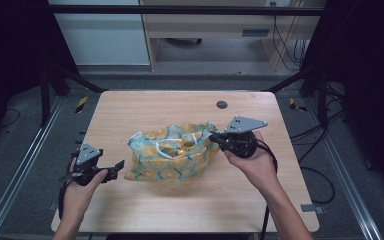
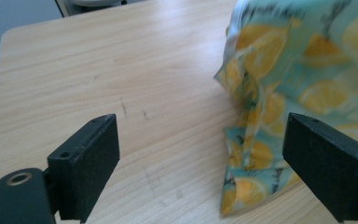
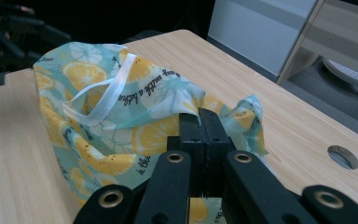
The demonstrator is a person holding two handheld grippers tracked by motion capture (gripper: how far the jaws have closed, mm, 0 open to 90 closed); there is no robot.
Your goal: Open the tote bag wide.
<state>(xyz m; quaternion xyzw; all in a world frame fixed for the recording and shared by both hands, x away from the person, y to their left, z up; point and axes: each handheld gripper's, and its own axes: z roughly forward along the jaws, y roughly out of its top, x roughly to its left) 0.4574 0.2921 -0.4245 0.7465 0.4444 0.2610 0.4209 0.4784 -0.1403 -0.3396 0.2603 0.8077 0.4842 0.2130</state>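
A teal cloth bag point(image 1: 172, 152) printed with orange slices stands crumpled in the middle of the wooden table point(image 1: 130, 107). My right gripper point(image 1: 215, 138) is shut on the bag's right rim; in the right gripper view the two jaws press together on the fabric edge point(image 3: 200, 116), with a white handle strap point(image 3: 107, 100) hanging to the left. My left gripper point(image 1: 117, 167) hovers just left of the bag's lower left corner, jaws wide open. In the left gripper view that corner point(image 2: 249, 158) lies between the pads, nearer the right pad point(image 2: 326, 161), which it does not touch.
A round cable hole point(image 1: 222, 104) sits in the table near its far edge. Bare wood lies left of and in front of the bag. Black frame rails run along both sides of the table, with cables on the floor at the right.
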